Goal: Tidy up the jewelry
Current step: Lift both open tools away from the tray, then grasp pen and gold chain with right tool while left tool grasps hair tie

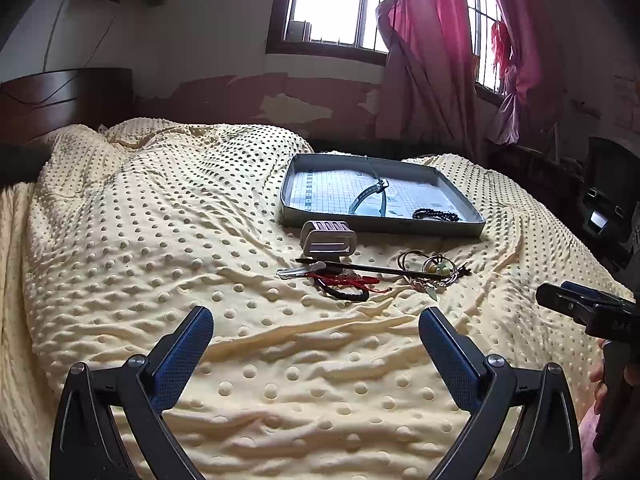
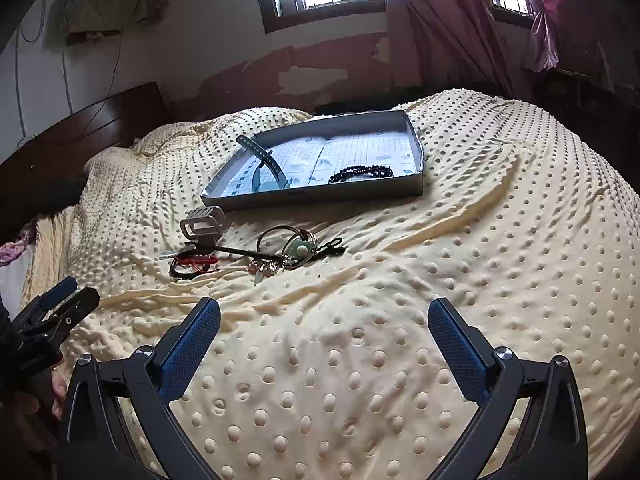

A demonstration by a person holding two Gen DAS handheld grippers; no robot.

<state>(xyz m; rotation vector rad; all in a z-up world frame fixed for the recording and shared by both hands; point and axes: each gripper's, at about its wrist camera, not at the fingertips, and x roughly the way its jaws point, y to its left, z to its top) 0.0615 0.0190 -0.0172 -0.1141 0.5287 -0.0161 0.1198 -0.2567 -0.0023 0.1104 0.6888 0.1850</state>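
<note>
A shallow grey tray (image 1: 384,229) (image 2: 320,197) lies on the yellow dotted blanket. It holds a teal watch strap (image 1: 370,196) (image 2: 262,168) and a black bead bracelet (image 1: 436,214) (image 2: 362,172). In front of it lies a loose pile: a pale hair clip (image 1: 328,238) (image 2: 202,222), a black stick (image 1: 376,268), red and black cord bracelets (image 1: 344,286) (image 2: 192,266), and rings with a green pendant (image 1: 430,270) (image 2: 298,250). My left gripper (image 1: 316,330) and my right gripper (image 2: 324,322) hover open over the blanket, short of the pile, with nothing between their fingers.
The blanket (image 1: 160,240) covers a bed with a dark wooden headboard (image 1: 64,100) at the left. A peeling wall, a barred window (image 1: 336,4) and a pink curtain (image 1: 432,40) stand behind. Dark furniture (image 1: 608,200) sits at the right. A hand shows beneath each gripper's far handle.
</note>
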